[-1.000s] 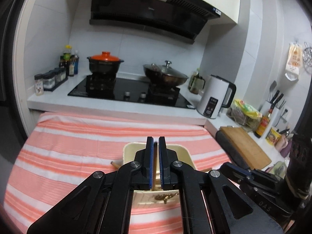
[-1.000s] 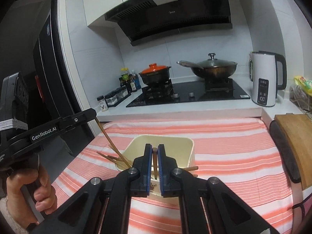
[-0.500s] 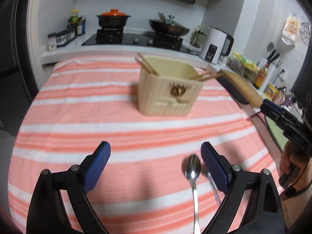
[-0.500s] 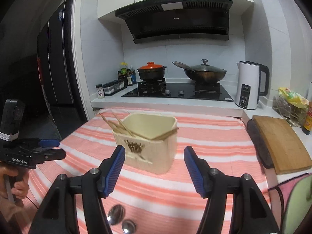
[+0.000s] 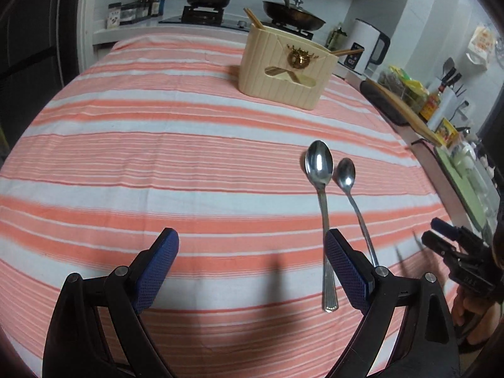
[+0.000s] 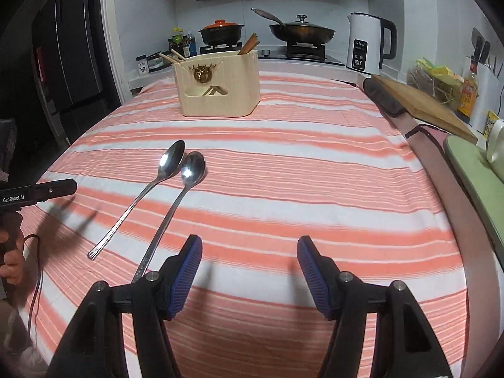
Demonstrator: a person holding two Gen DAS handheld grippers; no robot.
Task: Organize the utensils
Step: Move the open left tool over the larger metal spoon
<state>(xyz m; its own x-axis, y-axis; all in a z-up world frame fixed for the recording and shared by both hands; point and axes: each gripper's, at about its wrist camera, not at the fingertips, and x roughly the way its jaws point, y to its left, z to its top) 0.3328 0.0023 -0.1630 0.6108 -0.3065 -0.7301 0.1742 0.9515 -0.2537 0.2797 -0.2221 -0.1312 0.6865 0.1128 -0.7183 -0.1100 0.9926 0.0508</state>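
Two steel spoons lie side by side on the striped cloth: a larger spoon [image 5: 319,170] [image 6: 171,160] and a smaller spoon [image 5: 346,173] [image 6: 192,170]. A cream utensil holder [image 5: 285,72] [image 6: 219,86] stands farther back with wooden chopsticks [image 6: 249,44] leaning out of it. My left gripper [image 5: 252,266] is open and empty, low over the cloth, its right finger beside the spoon handles. My right gripper [image 6: 249,271] is open and empty, its left finger next to the smaller spoon's handle.
The orange-and-white striped cloth [image 5: 157,157] covers the table. Behind it are a stove with an orange-lidded pot [image 6: 222,30] and a wok [image 6: 300,31], and a white kettle [image 6: 367,44]. A wooden cutting board [image 6: 422,104] lies along the right edge.
Both grippers went from shut on chopsticks at the holder to open, then drew back and down toward the near cloth. The chopsticks now rest in the holder, and the spoons have come into view.
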